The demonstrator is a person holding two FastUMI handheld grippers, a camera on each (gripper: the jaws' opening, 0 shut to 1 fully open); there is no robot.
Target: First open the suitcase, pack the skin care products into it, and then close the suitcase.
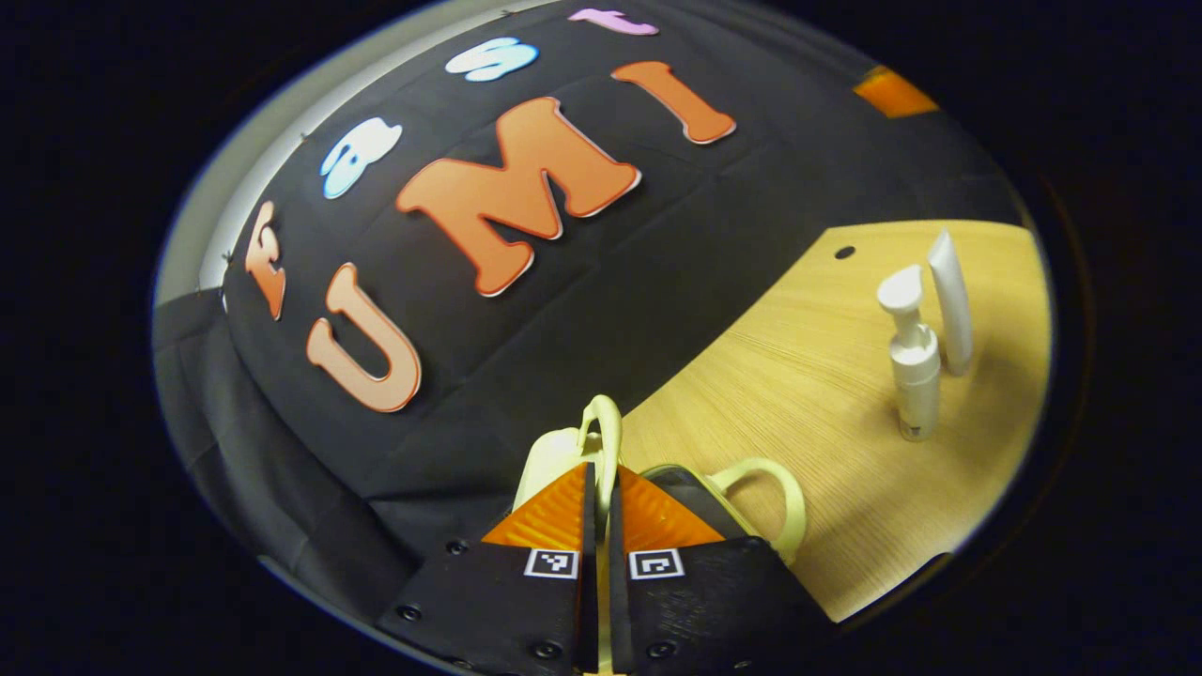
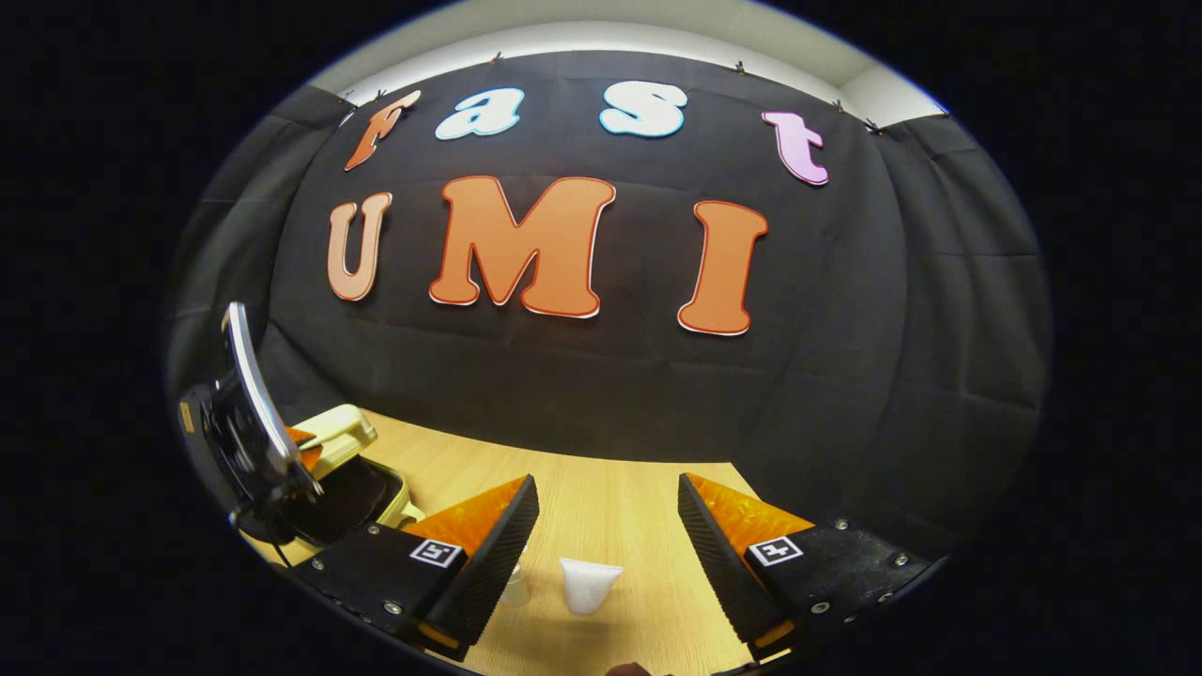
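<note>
1. Looking along the left gripper (image 1: 601,493) in the left gripper view, I find its two fingers drawn nearly together, pinching the thin pale-yellow edge of the suitcase (image 1: 601,441) lid between them.
2. I see a pale-yellow handle loop (image 1: 775,502) just right of those fingers, and a dark lining showing between the loop and the fingers.
3. The suitcase sits at the near left part of the wooden table (image 1: 808,376), close to the black cloth wall.
4. To the far right on the table I note two white skin care items standing upright and just beside each other: a pump bottle (image 1: 914,366) and a slim tube (image 1: 951,300). Both are well apart from the suitcase.
5. In the right gripper view, the right gripper (image 2: 606,526) hangs above the table with its fingers spread wide and nothing between them.
6. Below that gap I see the flat white top of the tube (image 2: 589,582), and a small clear part (image 2: 515,587) beside it at the left finger; I cannot tell what this part belongs to.
7. At the far left of the same view the suitcase (image 2: 343,469) lies open, lid raised, dark interior visible, with the left gripper (image 2: 296,451) at its lid.
</note>
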